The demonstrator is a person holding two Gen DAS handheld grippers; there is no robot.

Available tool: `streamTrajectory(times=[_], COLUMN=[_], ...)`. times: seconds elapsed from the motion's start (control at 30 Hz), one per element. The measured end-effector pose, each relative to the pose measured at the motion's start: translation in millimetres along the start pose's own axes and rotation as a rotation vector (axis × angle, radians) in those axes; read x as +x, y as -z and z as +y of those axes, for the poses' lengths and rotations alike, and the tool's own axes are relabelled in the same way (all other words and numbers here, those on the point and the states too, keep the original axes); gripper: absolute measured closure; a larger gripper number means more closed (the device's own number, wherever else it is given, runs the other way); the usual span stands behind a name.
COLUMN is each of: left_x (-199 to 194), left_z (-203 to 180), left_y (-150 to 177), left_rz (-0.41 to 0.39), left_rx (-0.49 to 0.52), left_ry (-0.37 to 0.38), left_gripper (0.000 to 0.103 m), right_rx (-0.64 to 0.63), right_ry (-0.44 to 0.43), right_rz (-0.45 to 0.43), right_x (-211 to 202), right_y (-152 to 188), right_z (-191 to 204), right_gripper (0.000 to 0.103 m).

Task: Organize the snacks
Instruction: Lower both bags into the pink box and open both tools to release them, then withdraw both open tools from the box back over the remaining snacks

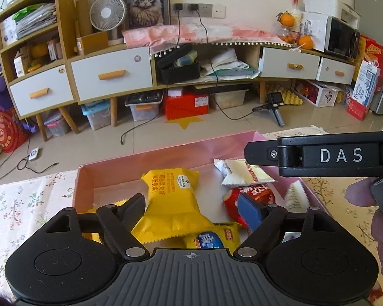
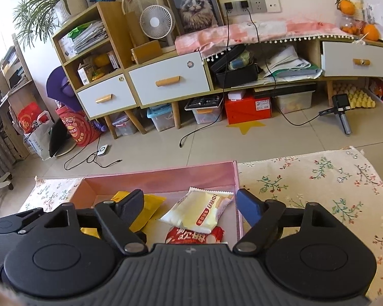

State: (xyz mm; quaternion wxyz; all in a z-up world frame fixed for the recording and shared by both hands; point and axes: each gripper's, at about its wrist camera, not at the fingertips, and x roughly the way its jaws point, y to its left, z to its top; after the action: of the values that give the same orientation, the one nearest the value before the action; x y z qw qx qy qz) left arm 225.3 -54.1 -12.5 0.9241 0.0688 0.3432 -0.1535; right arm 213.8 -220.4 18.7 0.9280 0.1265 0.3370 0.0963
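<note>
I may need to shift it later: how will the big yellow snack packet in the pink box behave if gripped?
The yellow snack packet looks puffy and creased, so it will probably crumple and flop. Its glossy film may slip. It leans on other packets in the pink box, so it could slide when nudged.

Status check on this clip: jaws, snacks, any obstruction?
Left gripper and right gripper: jaws open, empty. Snacks lie in the pink box: yellow pack, white pack, red pack. Nothing in the way.
</note>
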Motion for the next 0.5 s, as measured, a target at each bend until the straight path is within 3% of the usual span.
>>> streamTrajectory(times=[0.5], left_x=[-54.0], left_z=[-1.5], left_y=[26.0], left_rz=[0.008], left_rx=[-0.023], left_ry=[0.002], left_gripper=[0.017], right_rx=[-0.052], right_ry=[0.043], right_rz=[0.012], right_x=[-45.4], right_y=[19.9], right_z=[4.7], right_gripper=[0.017])
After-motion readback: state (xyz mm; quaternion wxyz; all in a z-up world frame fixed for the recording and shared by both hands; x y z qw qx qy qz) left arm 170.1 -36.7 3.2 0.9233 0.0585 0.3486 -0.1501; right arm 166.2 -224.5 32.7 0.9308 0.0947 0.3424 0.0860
